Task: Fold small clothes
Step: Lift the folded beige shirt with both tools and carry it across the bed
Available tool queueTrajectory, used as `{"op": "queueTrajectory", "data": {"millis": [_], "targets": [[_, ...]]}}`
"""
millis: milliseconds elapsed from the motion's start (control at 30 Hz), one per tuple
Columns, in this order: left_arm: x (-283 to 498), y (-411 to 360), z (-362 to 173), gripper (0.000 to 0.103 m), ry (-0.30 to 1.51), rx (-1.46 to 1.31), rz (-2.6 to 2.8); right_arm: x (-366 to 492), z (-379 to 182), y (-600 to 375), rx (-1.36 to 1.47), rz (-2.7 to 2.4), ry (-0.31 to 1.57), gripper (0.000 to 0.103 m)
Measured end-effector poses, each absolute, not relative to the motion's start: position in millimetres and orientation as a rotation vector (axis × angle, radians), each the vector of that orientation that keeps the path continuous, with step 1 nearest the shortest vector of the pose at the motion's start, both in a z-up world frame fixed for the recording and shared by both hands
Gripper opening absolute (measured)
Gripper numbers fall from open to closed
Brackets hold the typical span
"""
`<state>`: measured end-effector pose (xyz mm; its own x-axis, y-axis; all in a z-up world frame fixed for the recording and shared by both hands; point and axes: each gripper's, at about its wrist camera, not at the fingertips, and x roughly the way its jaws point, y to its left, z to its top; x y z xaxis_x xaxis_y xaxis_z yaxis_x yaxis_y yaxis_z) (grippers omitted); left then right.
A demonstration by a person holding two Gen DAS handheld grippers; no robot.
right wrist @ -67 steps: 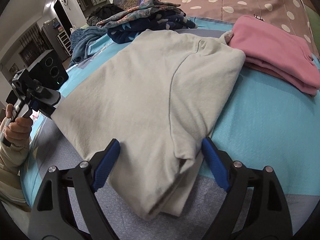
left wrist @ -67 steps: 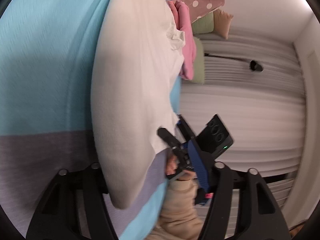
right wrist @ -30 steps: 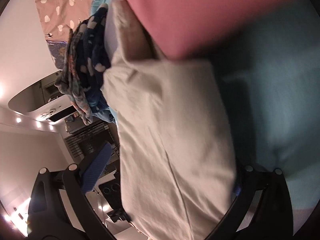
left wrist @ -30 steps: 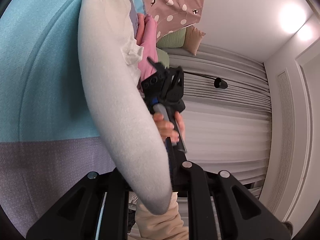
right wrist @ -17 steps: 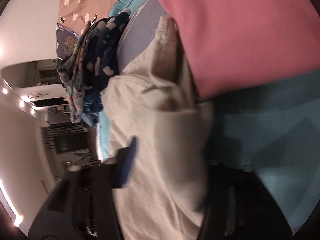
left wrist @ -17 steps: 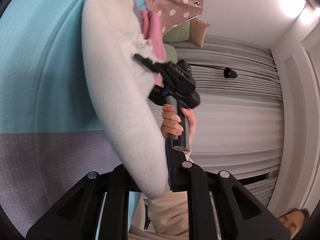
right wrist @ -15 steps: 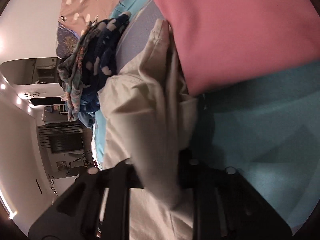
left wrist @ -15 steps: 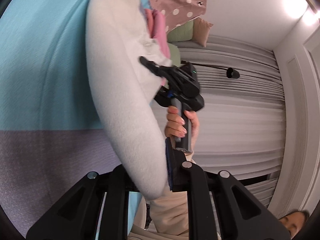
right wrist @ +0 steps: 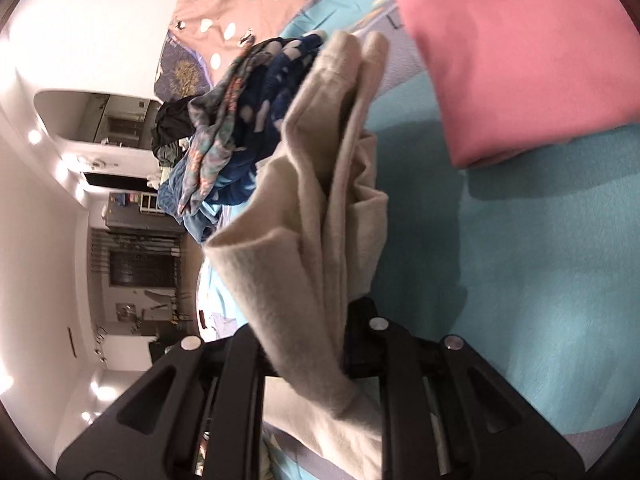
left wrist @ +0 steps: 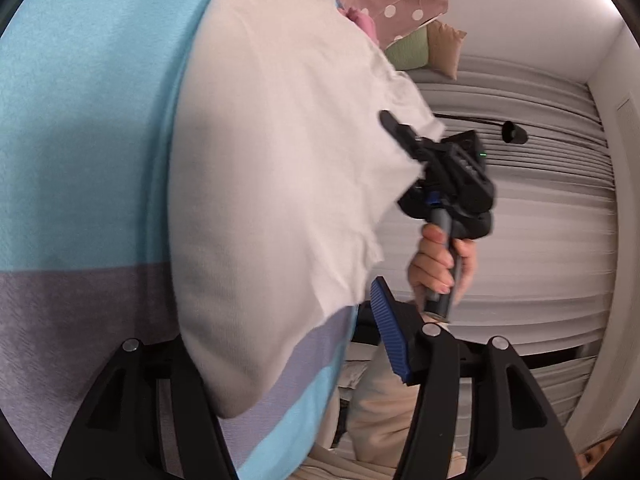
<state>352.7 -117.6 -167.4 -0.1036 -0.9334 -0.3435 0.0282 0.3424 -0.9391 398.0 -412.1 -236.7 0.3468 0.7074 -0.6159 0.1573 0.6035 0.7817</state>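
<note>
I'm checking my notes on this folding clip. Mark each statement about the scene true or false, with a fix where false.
1. The right gripper is shut on the beige shirt. True.
2. A folded pink garment lies on the blue bedcover. True.
3. The left gripper is clamped tight on the shirt. False: its jaws are opening, with the shirt's edge between them.
4. The bedcover is plain red. False: it is light blue with a grey band.
</note>
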Motion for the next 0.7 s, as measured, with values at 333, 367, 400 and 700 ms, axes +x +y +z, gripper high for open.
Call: {"op": "queueTrajectory", "data": {"millis": [333, 367, 400, 700], "targets": [[364, -114, -184, 0.058, 1.443, -0.929, -1.050, 406, -206, -396, 0.772, 0.452, 1.151, 0.013], [363, -112, -179, 0.058, 1.428, -0.893, -1.042, 406, -207, -398, 0.775, 0.451, 1.152, 0.013], [364, -110, -177, 0.060, 1.424, -0.868, -1.031, 407, -208, -400, 0.786, 0.456, 1.157, 0.013], [340, -83, -192, 0.090, 1.477, -0.701, -1.000, 410, -219, -398, 0.798, 0.453, 1.182, 0.013]]}}
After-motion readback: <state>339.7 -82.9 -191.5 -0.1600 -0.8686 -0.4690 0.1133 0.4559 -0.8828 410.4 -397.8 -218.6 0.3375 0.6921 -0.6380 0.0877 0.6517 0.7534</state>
